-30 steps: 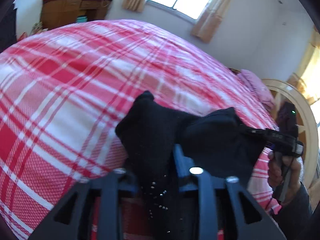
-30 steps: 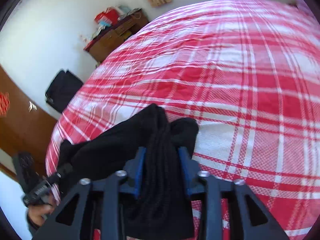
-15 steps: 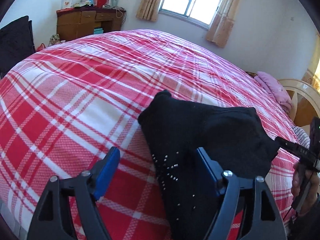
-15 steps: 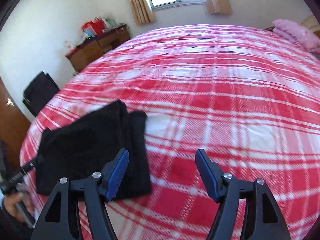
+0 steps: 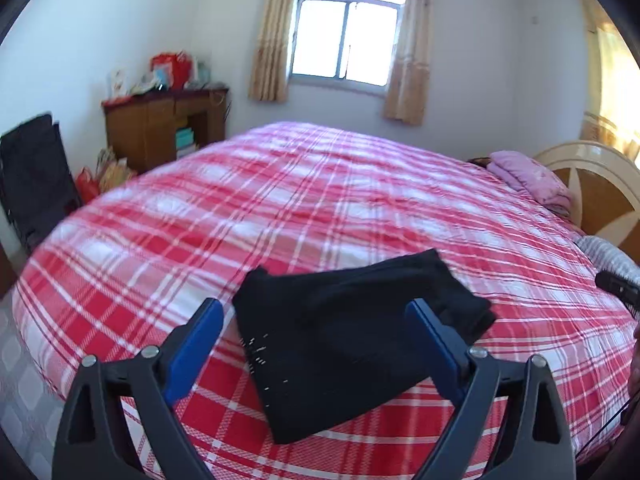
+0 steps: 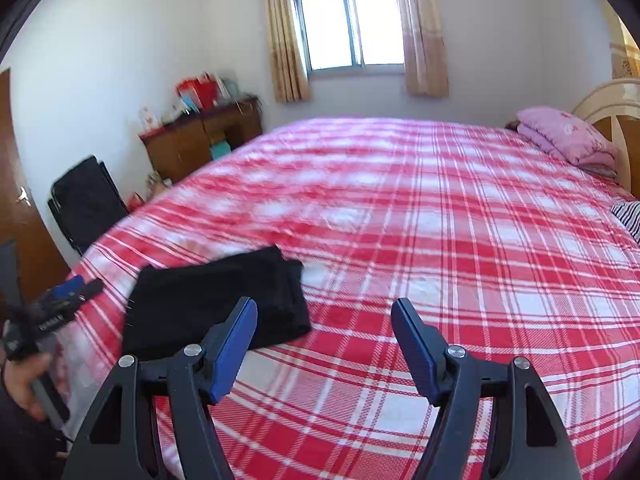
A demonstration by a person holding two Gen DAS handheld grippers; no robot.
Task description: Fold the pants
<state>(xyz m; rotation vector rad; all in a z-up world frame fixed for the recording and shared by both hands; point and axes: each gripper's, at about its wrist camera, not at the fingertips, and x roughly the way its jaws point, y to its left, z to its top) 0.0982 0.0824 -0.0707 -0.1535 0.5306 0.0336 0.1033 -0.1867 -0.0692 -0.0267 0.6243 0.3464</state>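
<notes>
The black pants (image 5: 344,336) lie folded in a compact bundle near the front edge of the red plaid bed (image 5: 360,184). My left gripper (image 5: 316,312) hovers above them, its jaws still opening wide, the blue pads clear of the cloth. In the right wrist view the same pants (image 6: 216,300) lie to the left of my right gripper (image 6: 324,312), which is open over bare plaid with nothing between its pads. The left gripper (image 6: 80,286) shows at that view's left edge in a hand (image 6: 20,376).
A pink folded blanket (image 6: 564,136) lies by the headboard (image 5: 596,184) at the right. A wooden cabinet (image 5: 160,128) with red bags and a black chair (image 5: 32,176) stand by the left wall. A striped cloth (image 6: 628,216) sits at the bed's right edge.
Both grippers let go of the black pants, opened, and pulled back and up. The pants now rest folded on the bed; the right gripper has swung right of them.
</notes>
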